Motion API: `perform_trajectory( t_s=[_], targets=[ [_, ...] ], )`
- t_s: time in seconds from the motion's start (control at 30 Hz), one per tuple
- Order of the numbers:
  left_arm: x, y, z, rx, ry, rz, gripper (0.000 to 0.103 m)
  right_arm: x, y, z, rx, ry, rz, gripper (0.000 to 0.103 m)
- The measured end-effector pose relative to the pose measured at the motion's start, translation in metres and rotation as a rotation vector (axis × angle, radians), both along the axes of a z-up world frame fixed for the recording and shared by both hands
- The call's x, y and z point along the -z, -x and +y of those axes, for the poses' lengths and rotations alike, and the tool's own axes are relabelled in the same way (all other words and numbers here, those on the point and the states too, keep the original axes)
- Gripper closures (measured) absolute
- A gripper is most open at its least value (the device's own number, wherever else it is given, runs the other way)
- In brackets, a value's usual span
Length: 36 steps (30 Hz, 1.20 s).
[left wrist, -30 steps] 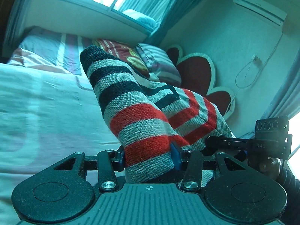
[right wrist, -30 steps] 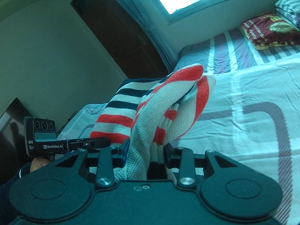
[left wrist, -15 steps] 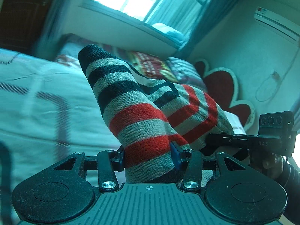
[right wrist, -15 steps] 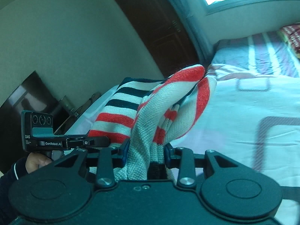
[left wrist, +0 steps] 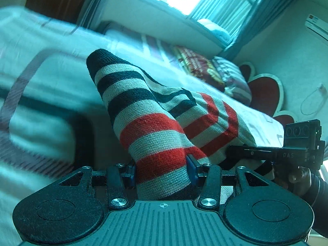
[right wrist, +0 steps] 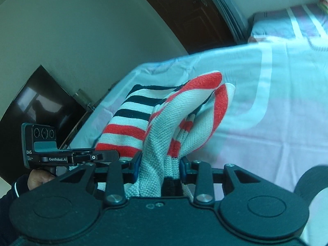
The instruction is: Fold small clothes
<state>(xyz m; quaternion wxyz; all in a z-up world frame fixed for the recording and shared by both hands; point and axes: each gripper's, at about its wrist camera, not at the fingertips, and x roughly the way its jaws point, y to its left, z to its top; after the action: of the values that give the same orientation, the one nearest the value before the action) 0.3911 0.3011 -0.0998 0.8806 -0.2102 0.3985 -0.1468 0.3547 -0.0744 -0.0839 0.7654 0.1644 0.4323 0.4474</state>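
In your left-hand view, the bed (left wrist: 61, 78) fills the left side: a pale, smooth sheet printed with a rounded grey outline, smeared by motion blur. At centre your left gripper (left wrist: 162, 169) is closed partway, its blue pads pressing both sides of a bunched fold of striped knit garment (left wrist: 147, 127). The knit is ribbed and soft, banded in black, grey-white and red, and it rises from the jaws in a thick, rounded hump held up above the sheet. Further right, two cushions (left wrist: 215, 75) lie at the head of the bed, one dark red and patterned, one striped, beside a red heart-shaped headboard (left wrist: 264, 90). At the far right, the other gripper's boxy black camera head shows, with a hand (left wrist: 297, 176) under it.

In your right-hand view, a dark flat screen (right wrist: 37, 106) leans against the plain wall at left, and a hand (right wrist: 39, 179) grips the other device's handle. At centre your right gripper (right wrist: 160, 169) is closed partway, clamping another bunch of the same garment (right wrist: 164, 127), which stands up in two rounded red-and-white lobes. To the right the pale sheet (right wrist: 266, 112) stretches away, blurred.
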Motion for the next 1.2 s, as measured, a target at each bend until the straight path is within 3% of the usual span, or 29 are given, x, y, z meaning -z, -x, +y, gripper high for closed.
perform_trajectory(
  t_s=[0.07,0.1,0.17,0.27,0.47,0.5,0.57,0.6,0.63,0.67,0.73,0.8,0.9,1.03,1.2],
  targets=[
    [0.02,0.002,0.005,-0.035,0.007,0.026,0.055,0.018,0.0,0.005,0.019,0.059,0.035,0.069],
    [0.027,0.004,0.009,-0.058,0.03,0.022,0.048,0.031,-0.004,0.005,0.027,0.083,0.062,0.067],
    [0.032,0.006,0.001,-0.088,-0.004,0.001,0.044,0.047,-0.01,-0.009,0.054,-0.023,0.124,0.07],
    [0.03,0.005,-0.012,-0.095,-0.074,-0.021,0.041,0.047,-0.004,-0.008,0.047,-0.012,0.098,0.07],
    [0.028,0.013,-0.01,-0.113,-0.039,-0.019,0.04,0.045,-0.008,-0.007,0.036,-0.014,0.129,0.07],
    [0.023,0.017,-0.007,-0.121,-0.036,-0.011,0.04,0.044,-0.012,-0.007,0.044,-0.014,0.165,0.067],
    [0.011,0.032,-0.006,-0.117,-0.033,-0.027,0.04,0.034,-0.013,-0.012,0.055,0.008,0.202,0.052],
    [0.005,0.042,-0.005,-0.122,-0.039,-0.044,0.04,0.023,-0.008,-0.017,0.053,0.021,0.167,0.042],
    [0.001,0.052,-0.004,-0.128,-0.04,-0.057,0.04,0.013,-0.002,-0.025,0.037,0.023,0.119,0.043],
    [-0.001,0.062,-0.002,-0.135,-0.025,-0.068,0.04,0.006,0.003,-0.031,0.025,0.015,0.108,0.044],
    [-0.001,0.077,-0.001,-0.15,0.006,-0.075,0.04,-0.005,0.013,-0.042,0.011,-0.015,0.096,0.061],
    [0.002,0.085,-0.004,-0.151,0.004,-0.064,0.04,-0.012,0.021,-0.045,-0.005,-0.021,0.085,0.065],
    [0.014,0.091,-0.007,-0.163,0.017,-0.033,0.04,-0.011,0.023,-0.038,0.013,0.074,0.066,0.079],
    [0.023,0.103,-0.008,-0.209,0.045,-0.032,0.04,0.004,0.025,-0.037,0.048,0.13,0.098,0.08],
    [0.033,0.117,-0.016,-0.24,0.018,-0.038,0.039,0.02,0.036,-0.045,0.086,0.109,0.11,0.074]
  ],
)
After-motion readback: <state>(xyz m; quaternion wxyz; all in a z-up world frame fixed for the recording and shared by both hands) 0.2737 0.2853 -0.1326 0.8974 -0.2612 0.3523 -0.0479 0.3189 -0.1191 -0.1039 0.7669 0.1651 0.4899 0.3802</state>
